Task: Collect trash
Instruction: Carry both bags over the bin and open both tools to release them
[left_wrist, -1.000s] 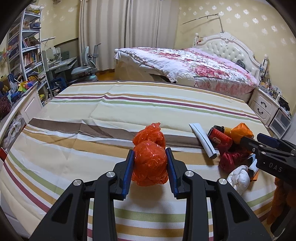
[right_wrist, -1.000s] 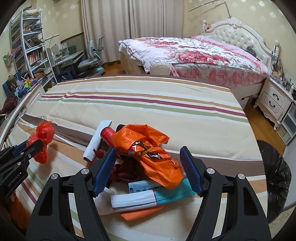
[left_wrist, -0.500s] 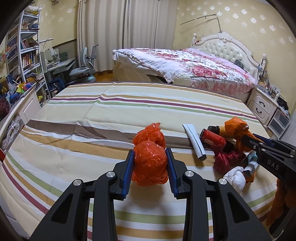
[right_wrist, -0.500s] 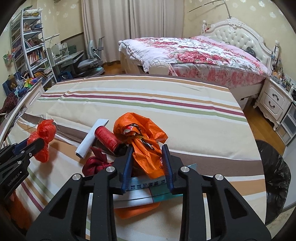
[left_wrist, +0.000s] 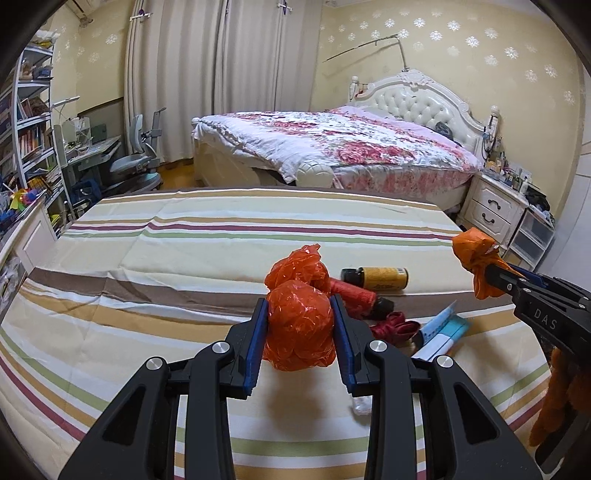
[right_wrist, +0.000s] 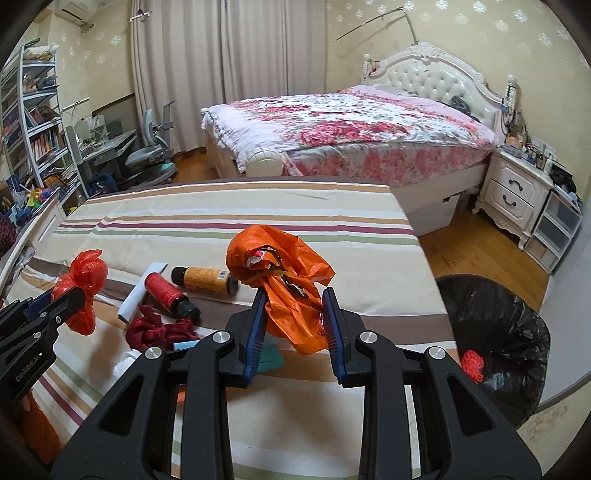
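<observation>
My left gripper (left_wrist: 298, 308) is shut on a crumpled red plastic bag (left_wrist: 299, 328) and holds it above the striped bed sheet (left_wrist: 166, 258). In the right wrist view my right gripper (right_wrist: 293, 297) is shut on an orange plastic bag (right_wrist: 273, 254) with wrappers inside, lifted clear of the sheet. On the sheet lie a yellow bottle (right_wrist: 205, 278), a red bottle (right_wrist: 162, 291), a white paper strip (right_wrist: 138, 295), a dark red cloth (right_wrist: 159, 330) and a teal and white box (left_wrist: 439, 332). The left gripper (right_wrist: 68, 295) with its red bag shows at the left edge.
A bin lined with a black bag (right_wrist: 495, 325) stands on the floor right of the striped bed, with a red scrap (right_wrist: 472, 363) inside. Beyond are a floral bed (right_wrist: 351, 133), a white nightstand (right_wrist: 517, 192), a desk chair (right_wrist: 151, 162) and shelves (right_wrist: 33, 122).
My right gripper closed on the orange bag and lifted it off the pile, uncovering the yellow bottle. The left gripper kept its hold on the red bag and shifted right and up.
</observation>
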